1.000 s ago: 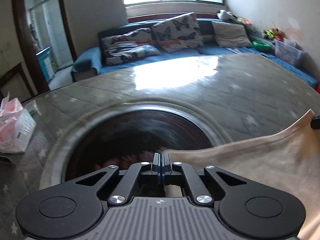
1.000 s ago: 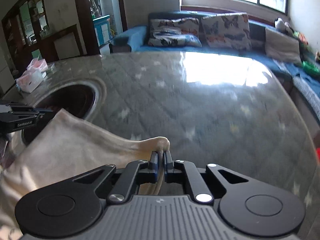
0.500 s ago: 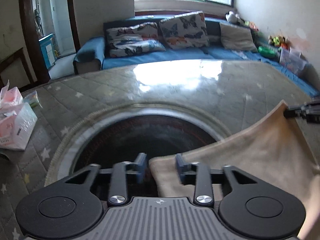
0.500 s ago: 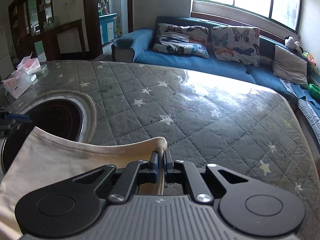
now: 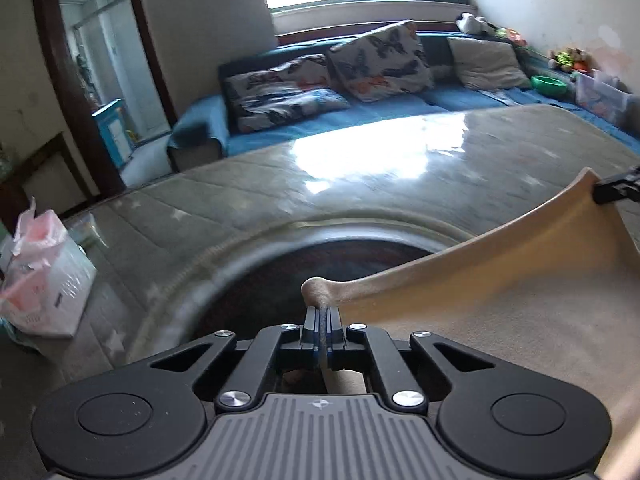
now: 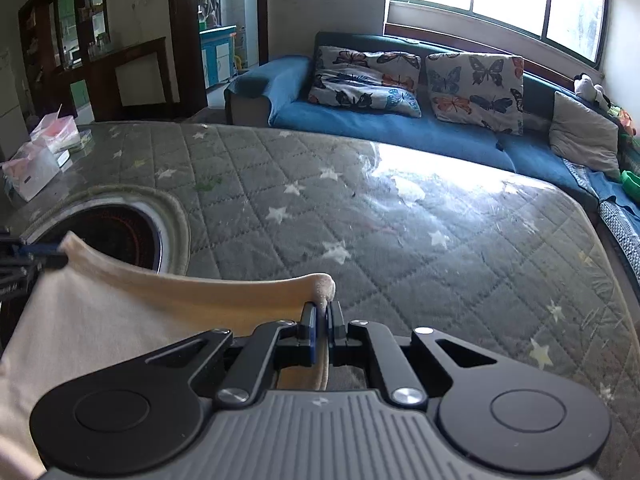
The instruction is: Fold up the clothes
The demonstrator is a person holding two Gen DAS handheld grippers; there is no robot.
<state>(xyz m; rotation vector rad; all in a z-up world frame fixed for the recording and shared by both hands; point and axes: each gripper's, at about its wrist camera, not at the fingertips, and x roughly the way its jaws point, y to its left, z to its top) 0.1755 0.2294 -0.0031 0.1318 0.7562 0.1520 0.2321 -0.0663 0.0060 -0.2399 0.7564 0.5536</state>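
The left gripper (image 5: 321, 317) is clamped on one corner of a beige garment (image 5: 500, 304), a nub of cloth poking out past its closed jaws; the right gripper (image 6: 322, 322) pinches the opposite corner the same way. Between them the top edge sags in a shallow curve, and the rest of the fabric hangs back toward the person, above a quilted, star-patterned table cover (image 6: 400, 216) under glossy plastic, beside a round dark opening (image 6: 116, 236). A bag of tissues (image 5: 44, 276) sits at the left edge, a blue sofa (image 6: 400, 128) behind. This looks like the lift-and-spread step before a fold. Next, likely carry both corners forward together, keeping the edge taut, and lay it flat clear of the opening.
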